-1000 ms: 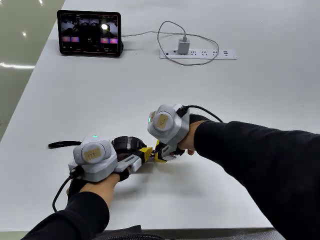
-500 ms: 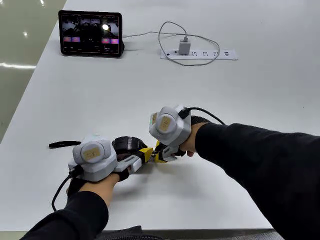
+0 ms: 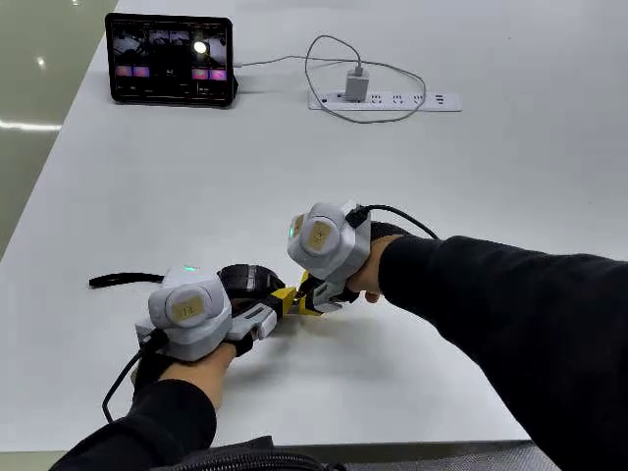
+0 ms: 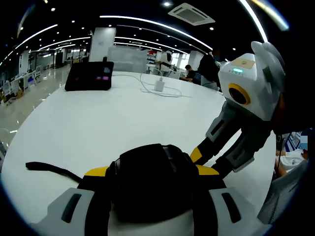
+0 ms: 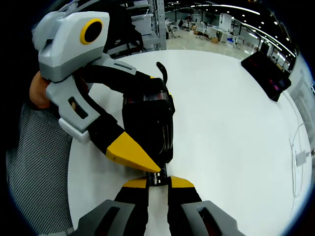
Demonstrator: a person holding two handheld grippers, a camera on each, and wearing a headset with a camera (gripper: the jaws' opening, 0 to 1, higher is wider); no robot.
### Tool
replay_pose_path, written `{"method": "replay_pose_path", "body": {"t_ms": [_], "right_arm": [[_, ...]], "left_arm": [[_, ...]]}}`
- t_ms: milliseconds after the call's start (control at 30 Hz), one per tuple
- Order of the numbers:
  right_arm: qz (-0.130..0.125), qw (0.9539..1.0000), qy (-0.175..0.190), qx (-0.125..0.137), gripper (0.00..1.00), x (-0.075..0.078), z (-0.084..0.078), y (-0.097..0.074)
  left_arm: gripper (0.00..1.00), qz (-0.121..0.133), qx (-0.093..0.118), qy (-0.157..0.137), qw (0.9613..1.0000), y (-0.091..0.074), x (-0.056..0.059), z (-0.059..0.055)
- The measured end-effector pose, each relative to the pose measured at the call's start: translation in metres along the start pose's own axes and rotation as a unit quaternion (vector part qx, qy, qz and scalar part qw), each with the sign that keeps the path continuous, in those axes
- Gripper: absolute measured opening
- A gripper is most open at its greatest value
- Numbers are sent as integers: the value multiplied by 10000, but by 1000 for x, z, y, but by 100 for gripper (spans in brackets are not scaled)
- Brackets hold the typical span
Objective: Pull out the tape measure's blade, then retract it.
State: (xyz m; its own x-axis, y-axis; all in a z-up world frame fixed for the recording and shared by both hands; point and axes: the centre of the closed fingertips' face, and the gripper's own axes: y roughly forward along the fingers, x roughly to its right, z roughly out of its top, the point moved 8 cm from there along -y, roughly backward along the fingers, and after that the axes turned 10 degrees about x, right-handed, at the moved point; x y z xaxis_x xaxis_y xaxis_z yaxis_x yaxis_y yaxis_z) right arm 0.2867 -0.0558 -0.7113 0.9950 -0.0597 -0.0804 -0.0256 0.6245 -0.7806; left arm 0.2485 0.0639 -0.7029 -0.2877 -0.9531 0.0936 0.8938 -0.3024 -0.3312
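A black tape measure (image 3: 245, 283) lies on the white table (image 3: 471, 186), its black wrist strap (image 3: 123, 280) trailing to the left. My left gripper (image 3: 257, 296) is shut on its case; in the left gripper view the case (image 4: 152, 177) sits between the yellow fingertips (image 4: 96, 172). My right gripper (image 3: 306, 302) meets it from the right, pointing down. In the right gripper view its jaws (image 5: 158, 183) stand nearly together, pinching the blade's metal tip right at the mouth of the case (image 5: 147, 123). Hardly any blade shows outside the case.
A tablet (image 3: 172, 59) with a lit screen stands at the far left of the table. A power strip (image 3: 388, 100) with a charger and a looped white cable lies at the back. The table's front edge runs just below my forearms.
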Motion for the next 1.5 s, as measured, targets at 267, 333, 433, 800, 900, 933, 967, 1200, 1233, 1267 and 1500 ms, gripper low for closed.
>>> {"method": "replay_pose_path", "body": {"t_ms": [267,333,433,800,900,933,967,1200,1233,1267,1500], "right_arm": [[11,9997,203,137,10,1,1,1],[33,9994,272,196,10,0,2,3],[40,9994,202,275,10,-3,5,6],[39,9995,29,301,11,-2,8,9],[7,9995,-31,307,11,-3,8,10],[-2,9995,-35,308,11,-3,8,10],[-19,9995,-48,313,12,-4,8,10],[-234,9988,2,427,16,-10,3,5],[-270,9986,-30,462,17,-12,1,3],[-292,9984,-43,491,17,-13,0,1],[-469,9948,468,771,23,-28,-22,-20]], "left_arm": [[59,-85,-226,-274,9993,1,-4,4],[59,-155,-248,-273,9992,0,-5,3],[59,-210,-237,-226,9992,-1,-5,2],[60,-206,-235,-208,9993,0,-4,2],[61,-186,-232,-171,9994,-1,-3,2],[62,-182,-231,-161,9994,0,-3,2],[62,-164,-242,-173,9994,0,-3,2],[62,-286,-387,-487,9977,-1,-6,7],[62,-347,-399,-589,9969,-2,-7,9],[62,-414,-374,-603,9966,-3,-8,11],[75,-1009,-526,-449,9925,-9,-10,10]]}}
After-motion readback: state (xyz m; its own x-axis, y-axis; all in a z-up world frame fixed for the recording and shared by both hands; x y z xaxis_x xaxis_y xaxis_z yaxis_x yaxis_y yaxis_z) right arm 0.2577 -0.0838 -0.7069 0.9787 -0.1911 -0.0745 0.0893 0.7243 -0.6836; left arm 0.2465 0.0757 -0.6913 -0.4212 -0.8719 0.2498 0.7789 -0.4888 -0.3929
